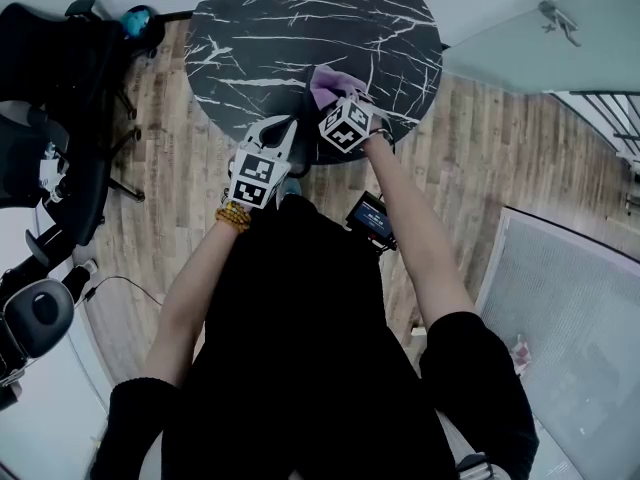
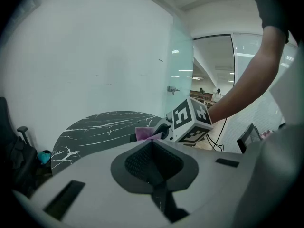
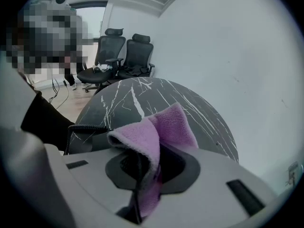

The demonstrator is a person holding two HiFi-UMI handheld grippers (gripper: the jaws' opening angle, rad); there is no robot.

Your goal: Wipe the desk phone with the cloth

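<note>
Cloth of soft purple fleece hangs pinched between the fingers of the right gripper, which are closed tight on it; its folded top stands up above them. The left gripper is just beside the right one, its fingers pressed together with nothing between them. Just past the right gripper, a black coiled cord and a dark edge are all that show of the desk phone, at the near rim of the round black white-veined marble surface. Beyond the surface stand two black office chairs.
</note>
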